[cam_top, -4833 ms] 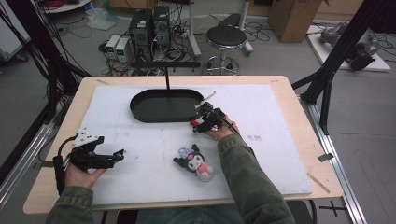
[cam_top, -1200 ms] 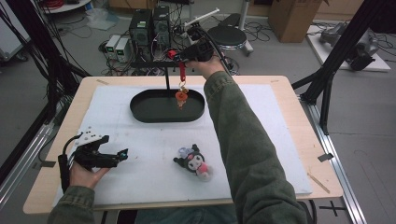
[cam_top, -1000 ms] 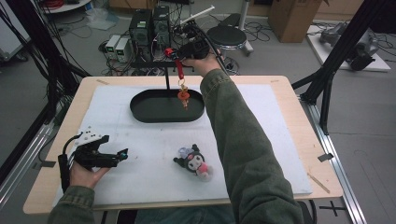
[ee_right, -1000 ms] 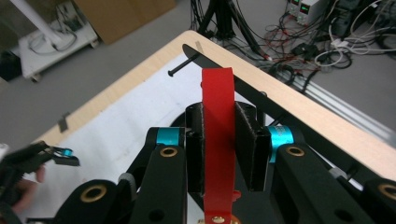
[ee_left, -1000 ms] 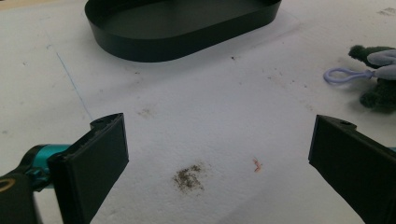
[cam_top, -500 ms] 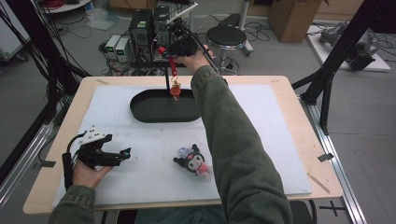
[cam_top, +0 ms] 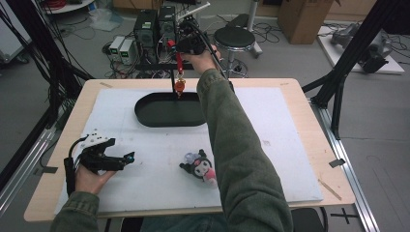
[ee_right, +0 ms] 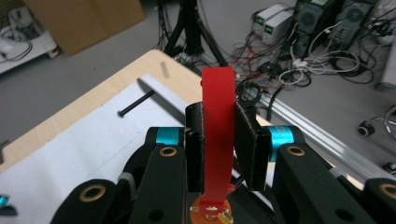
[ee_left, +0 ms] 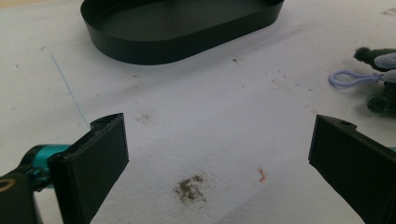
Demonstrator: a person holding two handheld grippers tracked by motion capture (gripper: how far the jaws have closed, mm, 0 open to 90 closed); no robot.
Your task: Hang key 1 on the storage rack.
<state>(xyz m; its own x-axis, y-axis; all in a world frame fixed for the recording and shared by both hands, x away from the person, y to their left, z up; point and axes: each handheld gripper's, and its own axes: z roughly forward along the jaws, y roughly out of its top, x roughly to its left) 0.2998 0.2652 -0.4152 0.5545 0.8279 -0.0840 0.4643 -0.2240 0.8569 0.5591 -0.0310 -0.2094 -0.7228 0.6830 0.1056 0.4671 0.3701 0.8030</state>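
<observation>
Right gripper (cam_top: 180,48): top centre of the high view, raised beyond the table's far edge. Fingers (ee_right: 252,140) closed on a red strap (ee_right: 218,130), which stands upright between them in the right gripper view.

Strap and charm: in the high view the strap hangs straight down from the gripper; an orange charm (cam_top: 180,86) dangles at its lower end, above the far rim of the tray. In the right gripper view the charm's top shows at the bottom edge, just under the strap.

Tray (cam_top: 145,110): black, oval, on the white mat (cam_top: 270,145), upper centre of the table (cam_top: 309,96). A thin black post (cam_top: 172,82) rises at its far rim, just left of the charm.

Left gripper (cam_top: 109,158): lower left of the high view, held low over the mat, pointing right. Fingers (ee_left: 93,163) wide apart, with bare mat between them.

Plush (cam_top: 199,166): dark, with pink and a lilac loop (ee_left: 350,79), on the mat at lower centre, well apart from both grippers.
</observation>
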